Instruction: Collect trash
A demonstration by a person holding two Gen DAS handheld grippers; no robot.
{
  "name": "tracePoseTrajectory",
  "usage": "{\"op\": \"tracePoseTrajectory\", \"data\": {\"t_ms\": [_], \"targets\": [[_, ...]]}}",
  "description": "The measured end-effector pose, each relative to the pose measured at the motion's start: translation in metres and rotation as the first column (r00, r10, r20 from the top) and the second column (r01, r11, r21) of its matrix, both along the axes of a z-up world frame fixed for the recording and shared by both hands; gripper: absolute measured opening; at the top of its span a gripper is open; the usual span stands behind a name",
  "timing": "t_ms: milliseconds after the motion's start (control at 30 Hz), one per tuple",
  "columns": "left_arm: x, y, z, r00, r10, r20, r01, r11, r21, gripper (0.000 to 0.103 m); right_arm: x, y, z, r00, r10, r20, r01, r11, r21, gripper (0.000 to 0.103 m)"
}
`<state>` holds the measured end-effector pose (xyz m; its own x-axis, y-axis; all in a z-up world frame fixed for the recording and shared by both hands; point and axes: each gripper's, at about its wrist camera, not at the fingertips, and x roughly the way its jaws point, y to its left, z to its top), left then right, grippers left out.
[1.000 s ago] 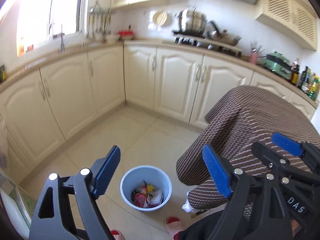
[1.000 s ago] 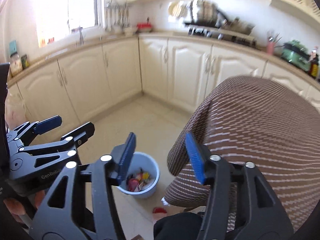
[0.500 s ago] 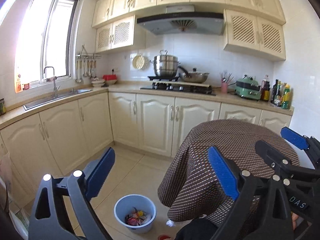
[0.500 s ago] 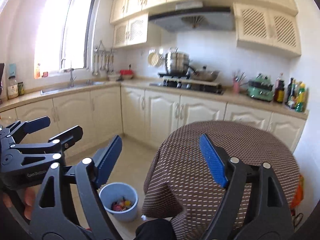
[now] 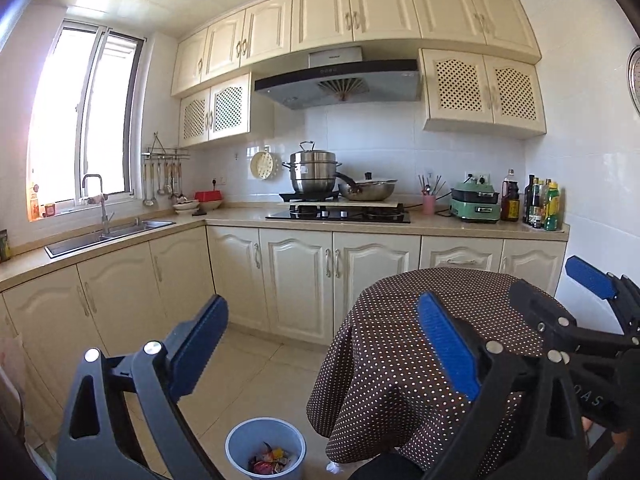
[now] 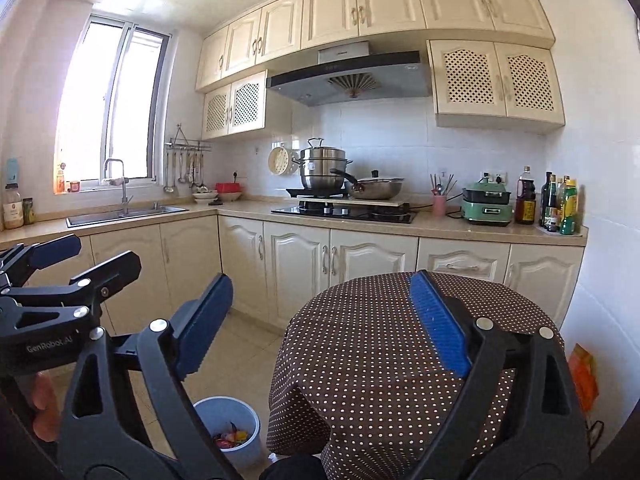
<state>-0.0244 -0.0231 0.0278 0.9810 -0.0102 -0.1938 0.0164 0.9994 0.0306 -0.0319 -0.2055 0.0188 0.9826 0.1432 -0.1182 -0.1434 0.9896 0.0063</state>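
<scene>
Left wrist view: blue bin [image 5: 265,438] holds colourful wrappers [image 5: 269,462].

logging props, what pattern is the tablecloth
Dark brown with small white dots, clearest in the right wrist view.

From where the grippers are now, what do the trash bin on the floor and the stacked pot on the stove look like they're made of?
The trash bin looks like smooth matte plastic: pale blue-grey, thin uniform wall, no shine. The stacked pot looks like polished stainless steel: silvery, with bright reflections on its tiers; the grade cannot be told.

Wrappers [image 5: 269,461] inside upright blue bin [image 5: 240,446]
</scene>
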Motion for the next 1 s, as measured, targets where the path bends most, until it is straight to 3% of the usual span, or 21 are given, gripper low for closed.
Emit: {"op": "tracePoseTrajectory", "data": {"t_ms": [1000], "targets": [[0.010, 0.005, -0.012, 1.000, 0.003, -0.024, -0.003, 1.000, -0.003, 0.094, 0.008, 0.009, -0.011, 1.000, 0.000, -0.025, 0.000, 1.000, -0.012, 0.091]]}}
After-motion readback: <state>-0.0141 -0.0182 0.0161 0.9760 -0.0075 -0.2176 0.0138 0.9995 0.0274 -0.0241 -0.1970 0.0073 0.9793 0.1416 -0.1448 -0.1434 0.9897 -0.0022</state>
